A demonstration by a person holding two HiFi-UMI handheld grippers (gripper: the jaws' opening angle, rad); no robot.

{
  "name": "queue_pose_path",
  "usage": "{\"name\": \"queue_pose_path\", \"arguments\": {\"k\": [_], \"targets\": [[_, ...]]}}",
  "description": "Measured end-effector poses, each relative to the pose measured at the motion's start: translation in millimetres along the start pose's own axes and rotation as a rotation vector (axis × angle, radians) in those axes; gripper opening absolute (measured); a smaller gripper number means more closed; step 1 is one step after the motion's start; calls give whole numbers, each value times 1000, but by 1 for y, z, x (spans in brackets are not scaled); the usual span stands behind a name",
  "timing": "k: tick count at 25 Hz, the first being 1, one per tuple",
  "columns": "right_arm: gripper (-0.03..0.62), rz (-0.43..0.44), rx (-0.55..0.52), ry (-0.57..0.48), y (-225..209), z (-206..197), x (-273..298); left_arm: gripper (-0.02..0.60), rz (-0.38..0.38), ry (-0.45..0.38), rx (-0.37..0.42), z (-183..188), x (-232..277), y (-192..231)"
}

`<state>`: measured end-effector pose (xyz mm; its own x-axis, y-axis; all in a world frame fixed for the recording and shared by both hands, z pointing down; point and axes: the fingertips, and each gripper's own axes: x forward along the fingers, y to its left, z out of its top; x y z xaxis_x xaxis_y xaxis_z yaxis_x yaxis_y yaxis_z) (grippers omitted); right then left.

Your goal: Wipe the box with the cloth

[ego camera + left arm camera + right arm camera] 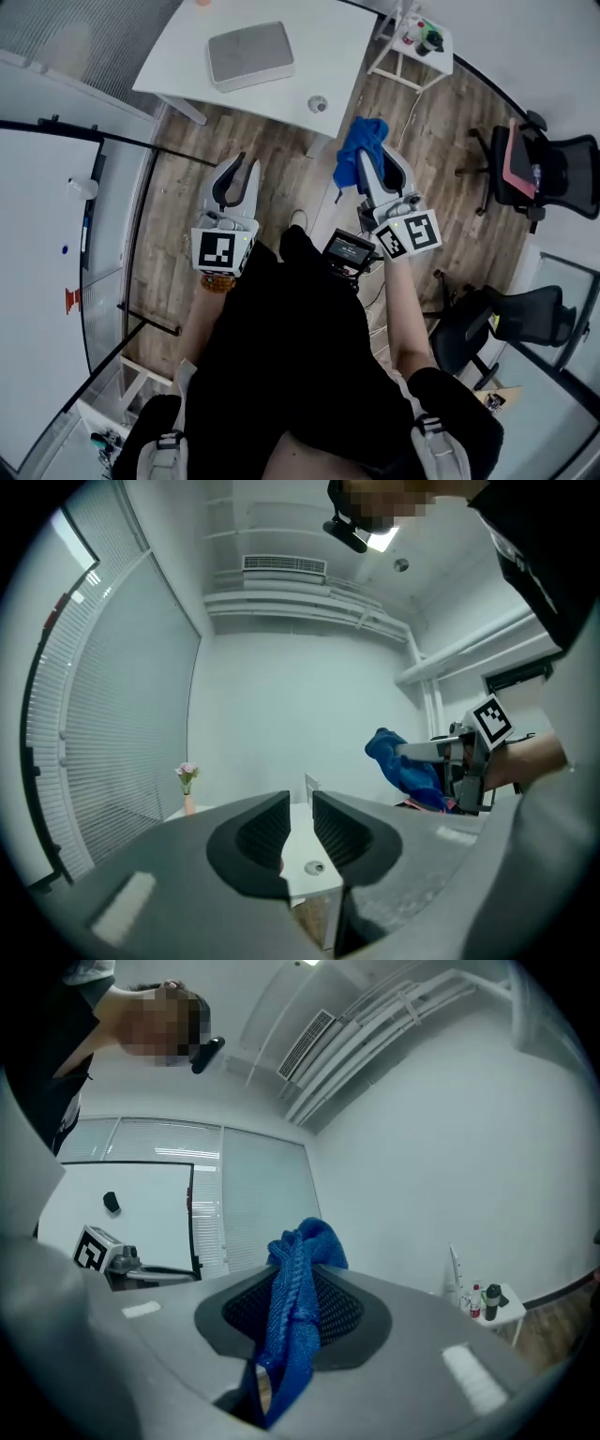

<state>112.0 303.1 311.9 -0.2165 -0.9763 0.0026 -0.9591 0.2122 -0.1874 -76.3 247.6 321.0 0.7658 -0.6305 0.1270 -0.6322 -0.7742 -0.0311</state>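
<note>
Right gripper has its jaws clamped on a bunched-up blue cloth, which sticks out past the tips and hangs down between them. Left gripper has its jaws only a crack apart, nothing in the gap. You just look through at the white counter and a little round thing sitting on it. The bit that matters: in the head view the box is up-frame of both grippers, on the counter at the upper middle and well apart from either. It's almost straight above the left jaws, and up and to the left of the cloth. So the left is the nearer one, but the right has the cloth and I'd guess it has to cross up-left to get there. The box's long axis runs roughly left-right across the frame, tilted a bit. Looks-wise it's a low flat grey slab, rounded corners, dull top, paler sides, lying flat.
</note>
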Motion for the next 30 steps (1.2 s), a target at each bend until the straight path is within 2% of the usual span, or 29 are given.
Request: {"name": "queue_pose_path", "arguments": {"k": [3, 7, 11, 15, 17, 20, 25, 27, 30], "targets": [[112, 45, 7, 33, -35, -7, 30, 173, 37, 39, 9, -9, 24, 10], [112, 99, 29, 61, -61, -17, 80, 178, 100, 111, -4, -29, 38, 45], [112, 125, 95, 50, -83, -12, 113, 183, 160, 122, -13, -34, 48, 72], [112, 100, 211, 26, -103, -11, 160, 212, 158, 109, -26, -48, 71, 107], [112, 76, 218, 38, -118, -10, 191, 241, 135, 108, -39, -66, 96, 128], [112, 93, 170, 76, -135, -6, 241, 290, 109, 128, -63, -89, 138, 162], [114, 275, -25, 170, -141, -1, 308, 331, 125, 187, -63, -111, 174, 192], [114, 340, -73, 212, -142, -12, 338, 339, 124, 219, -76, -125, 183, 202], [114, 418, -203, 285, -136, -45, 388, 351, 107, 276, -83, -152, 194, 222]]}}
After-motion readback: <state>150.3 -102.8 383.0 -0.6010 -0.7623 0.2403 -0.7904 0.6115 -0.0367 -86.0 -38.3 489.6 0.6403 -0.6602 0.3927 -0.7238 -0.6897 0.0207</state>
